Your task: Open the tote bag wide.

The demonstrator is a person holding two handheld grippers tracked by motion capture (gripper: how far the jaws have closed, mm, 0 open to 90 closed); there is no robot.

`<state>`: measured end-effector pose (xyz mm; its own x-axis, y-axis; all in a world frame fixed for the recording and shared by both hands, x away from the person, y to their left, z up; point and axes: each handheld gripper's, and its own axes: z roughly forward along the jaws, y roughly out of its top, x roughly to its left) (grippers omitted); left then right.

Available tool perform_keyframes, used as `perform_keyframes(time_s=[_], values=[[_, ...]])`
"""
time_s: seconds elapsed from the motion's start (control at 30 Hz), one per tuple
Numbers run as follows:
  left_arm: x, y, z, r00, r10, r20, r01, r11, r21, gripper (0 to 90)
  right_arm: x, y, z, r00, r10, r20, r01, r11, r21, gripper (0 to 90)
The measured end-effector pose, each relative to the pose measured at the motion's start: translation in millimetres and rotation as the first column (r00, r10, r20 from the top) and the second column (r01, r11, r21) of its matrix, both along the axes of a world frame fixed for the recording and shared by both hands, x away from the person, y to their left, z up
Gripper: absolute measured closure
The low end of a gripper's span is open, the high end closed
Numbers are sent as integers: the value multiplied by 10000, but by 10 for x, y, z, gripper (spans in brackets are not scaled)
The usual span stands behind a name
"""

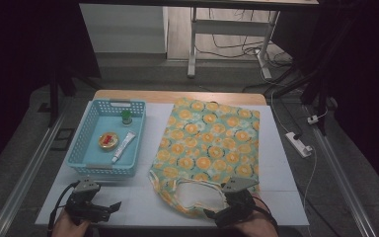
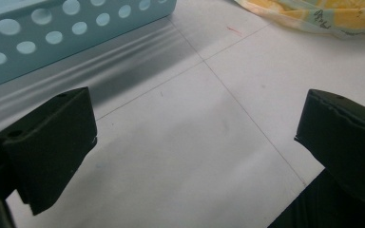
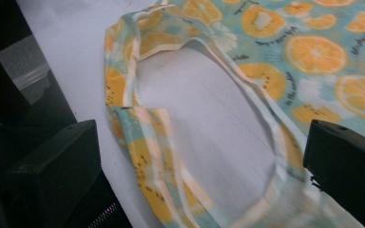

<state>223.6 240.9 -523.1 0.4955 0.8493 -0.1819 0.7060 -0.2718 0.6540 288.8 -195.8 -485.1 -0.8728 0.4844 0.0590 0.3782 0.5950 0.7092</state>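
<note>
A fabric tote bag [image 1: 209,143] printed with orange slices lies flat on the white table [image 1: 286,187], its handles toward me. My right gripper [image 1: 214,213] hovers open just above the near handle loop [image 3: 161,142], one jaw on either side of it, with the bag's body [image 3: 313,52] beyond. My left gripper [image 1: 111,207] rests open over bare table [image 2: 195,137], in front of a light-blue perforated basket [image 1: 103,171]. The basket holds a small green bottle [image 1: 126,117], a round tin [image 1: 108,140] and a white tube [image 1: 123,146].
The basket's wall [image 2: 52,33] stands close ahead of the left gripper, and the bag's edge [image 2: 313,14] lies farther off. A white power strip [image 1: 298,143] lies on the floor at right. Metal rails run along both table sides.
</note>
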Motion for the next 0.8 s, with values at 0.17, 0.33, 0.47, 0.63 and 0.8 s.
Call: perform_keyframes(time_s=[0.17, 0.33, 0.47, 0.63, 0.8], values=[[0, 1, 0, 10000, -16, 3, 16, 10000, -10, 0, -27, 116, -48, 9995, 313, -71, -315, 9990, -307, 0], [0, -2, 1, 10000, -45, 1, 45, 10000, 2, 0, -56, 251, -119, 9973, 681, -279, -697, 9958, -592, 54], [1, -5, 1, 10000, -80, 3, 80, 10000, 17, 0, -65, 304, -150, 9949, 932, -384, -963, 9914, -885, 181], [0, -10, 1, 9999, -113, 10, 113, 9999, 65, 0, -46, 305, -136, 9907, 1322, -320, -1351, 9836, -1197, 408], [0, -12, 1, 9999, -139, 1, 139, 9999, 76, 0, -24, 290, -105, 9835, 1743, -489, -1791, 9762, -1226, 694]])
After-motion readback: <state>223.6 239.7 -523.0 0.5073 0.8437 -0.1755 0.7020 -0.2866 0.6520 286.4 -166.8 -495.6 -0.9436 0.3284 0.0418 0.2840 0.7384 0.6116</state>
